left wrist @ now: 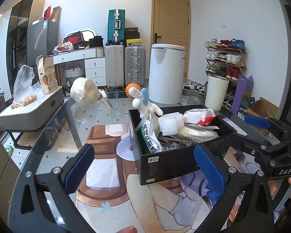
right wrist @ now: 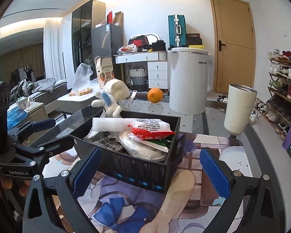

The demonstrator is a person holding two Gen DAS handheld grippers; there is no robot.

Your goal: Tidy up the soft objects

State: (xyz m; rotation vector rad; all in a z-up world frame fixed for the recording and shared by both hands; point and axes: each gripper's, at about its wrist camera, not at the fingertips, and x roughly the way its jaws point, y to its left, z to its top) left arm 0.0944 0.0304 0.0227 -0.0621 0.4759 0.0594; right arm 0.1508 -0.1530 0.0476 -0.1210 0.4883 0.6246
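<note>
One black box (left wrist: 176, 161) on the glass-topped bench (left wrist: 106, 108), standing on a cartoon-print mat (left wrist: 106, 174). Box contents, counted where they show: one white plush toy with a blue ear (left wrist: 145, 104) propped upright at the far corner; one white foam block (left wrist: 169, 123); one green-and-white pouch (left wrist: 149, 136); one red-and-white packet (left wrist: 199, 116); one clear bag of white discs (left wrist: 199, 133); further items beneath, unclear.

Elsewhere on bench: one orange (right wrist: 155, 95), one knife (left wrist: 106, 98), one pale round bundle (left wrist: 85, 93), one cream tumbler (right wrist: 239, 109).

Left gripper (left wrist: 145, 165): fingers spread wide, empty, with the box's near corner between them, not touching as far as visible. Right gripper (right wrist: 152, 171): fingers also wide apart, empty, flanking the box's near side; contact not evident.
</note>
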